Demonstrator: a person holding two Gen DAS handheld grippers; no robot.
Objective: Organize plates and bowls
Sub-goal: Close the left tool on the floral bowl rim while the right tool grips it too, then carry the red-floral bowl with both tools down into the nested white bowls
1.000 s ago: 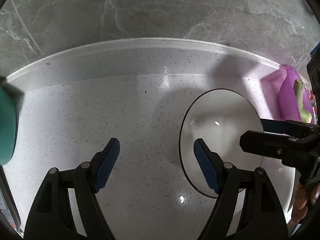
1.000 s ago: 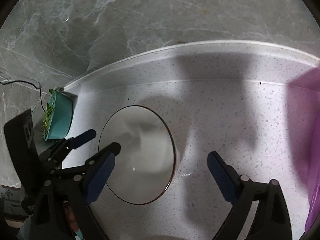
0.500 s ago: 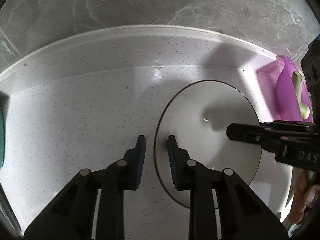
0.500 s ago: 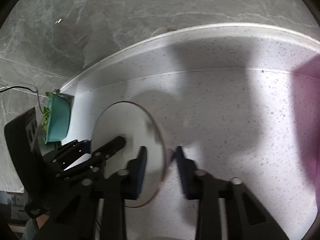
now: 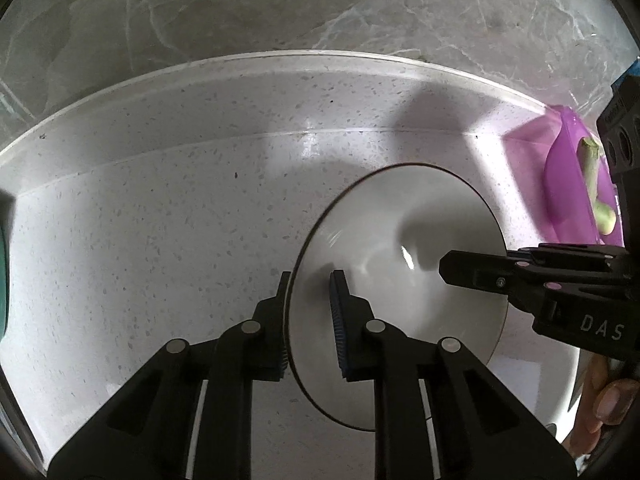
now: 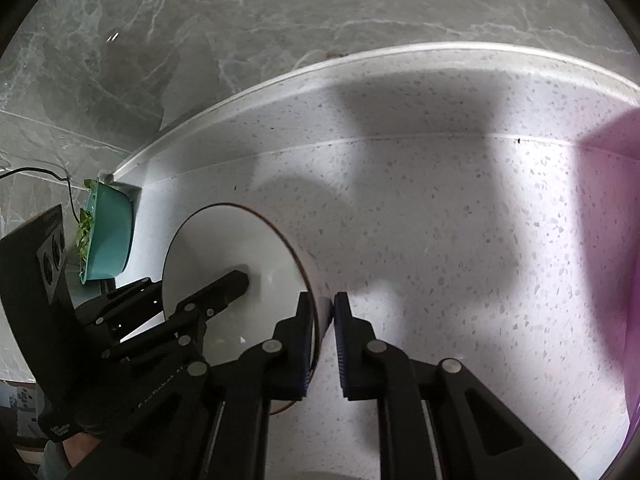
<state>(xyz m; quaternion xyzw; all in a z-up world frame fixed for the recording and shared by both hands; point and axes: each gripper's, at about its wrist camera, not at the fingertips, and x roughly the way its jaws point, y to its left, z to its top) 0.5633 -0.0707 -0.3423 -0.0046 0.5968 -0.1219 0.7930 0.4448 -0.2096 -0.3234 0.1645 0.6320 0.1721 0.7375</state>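
Left wrist view: my left gripper (image 5: 310,312) pinches the near rim of the white plate (image 5: 400,240), my right gripper (image 6: 322,334) clamps the opposite rim, over a speckled white counter (image 5: 160,220) backed by grey marble wall (image 5: 280,4). Teal bowl (image 6: 110,232) sits far left, probably holding greens; purple bowl (image 5: 564,196) right.

White bowl (image 5: 400,240), dark-rimmed, empty, tilted above speckled counter (image 5: 160,220)
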